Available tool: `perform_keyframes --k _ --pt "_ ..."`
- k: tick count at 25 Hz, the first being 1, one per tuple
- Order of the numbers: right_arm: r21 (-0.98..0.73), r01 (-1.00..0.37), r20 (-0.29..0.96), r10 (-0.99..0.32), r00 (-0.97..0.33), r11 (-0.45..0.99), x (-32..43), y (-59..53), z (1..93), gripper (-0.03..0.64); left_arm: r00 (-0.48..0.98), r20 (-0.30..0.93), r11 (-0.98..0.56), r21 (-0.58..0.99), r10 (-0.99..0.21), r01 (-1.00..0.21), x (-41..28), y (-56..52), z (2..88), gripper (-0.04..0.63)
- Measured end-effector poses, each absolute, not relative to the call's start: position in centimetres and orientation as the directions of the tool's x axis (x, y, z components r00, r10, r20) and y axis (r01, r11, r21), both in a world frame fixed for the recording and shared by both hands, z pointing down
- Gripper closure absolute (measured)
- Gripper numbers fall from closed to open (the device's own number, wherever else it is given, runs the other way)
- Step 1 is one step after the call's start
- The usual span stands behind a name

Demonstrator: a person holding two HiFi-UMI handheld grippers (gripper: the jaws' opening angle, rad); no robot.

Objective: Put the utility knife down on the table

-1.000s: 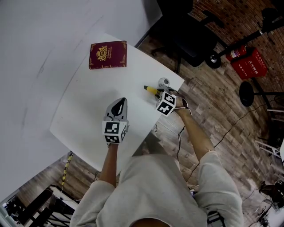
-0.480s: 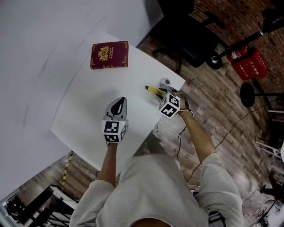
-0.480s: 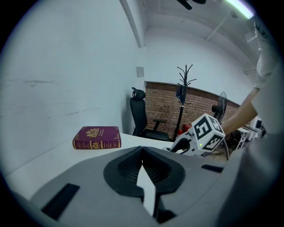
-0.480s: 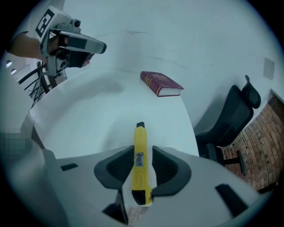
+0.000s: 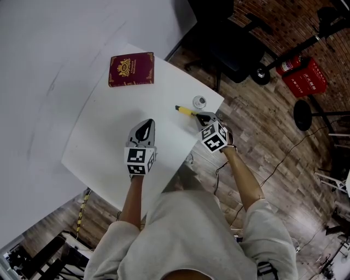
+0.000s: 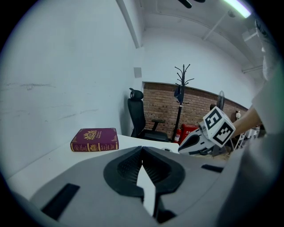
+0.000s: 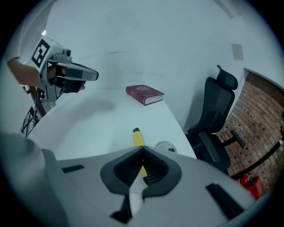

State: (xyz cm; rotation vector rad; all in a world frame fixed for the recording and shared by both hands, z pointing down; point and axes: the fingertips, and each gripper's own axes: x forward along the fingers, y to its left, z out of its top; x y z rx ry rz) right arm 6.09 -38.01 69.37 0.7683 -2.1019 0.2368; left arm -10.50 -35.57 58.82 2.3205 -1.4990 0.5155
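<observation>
The knife point(image 5: 186, 111) lies at the table's point(image 5: 104, 136) right edge. The right gripper point(image 5: 204, 117) has just closed, empty, over the knife's end. The left gripper point(image 5: 146, 123) is closed and empty too.

Right gripper point(image 5: 203, 116) drawn back and up off the utility knife point(image 5: 186, 111), jaws just closed on nothing

Pretty much an office: black swivel office chair point(image 5: 232, 46), red brick wall point(image 5: 287, 16), wood-plank floor point(image 5: 262, 128), black coat stand point(image 6: 182, 95).
</observation>
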Motion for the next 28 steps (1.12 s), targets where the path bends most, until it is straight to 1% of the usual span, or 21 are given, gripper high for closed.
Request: perform_keyframes --k 5,10,17,21,28 --pt "0.071 -0.672 0.745 -0.488 -0.456 0.737 7.3 -36.9 67.8 0.618 0.381 0.459 -0.394 0.071 -0.803 -0.916 -10.4 -35.2 58.1 0.589" --pt "0.072 -0.751 0.648 -0.603 -0.466 0.657 8.7 -36.6 63.9 0.618 0.383 0.436 -0.4 0.058 -0.814 -0.915 -10.1 -34.6 56.6 0.589" --pt "0.002 -0.854 0.532 -0.724 -0.44 0.52 11.8 -35.7 59.2 0.618 0.383 0.401 -0.403 0.036 -0.832 -0.915 -9.8 -33.4 54.5 0.589" --pt "0.003 -0.879 0.473 -0.775 -0.418 0.476 13.1 -35.3 56.4 0.619 0.381 0.379 -0.403 0.022 -0.843 -0.915 -9.6 -32.9 53.1 0.589" --pt "0.071 -0.886 0.397 -0.828 -0.396 0.458 13.9 -33.7 51.9 0.619 0.373 0.318 -0.396 -0.009 -0.872 -0.918 -9.5 -32.1 49.6 0.589"
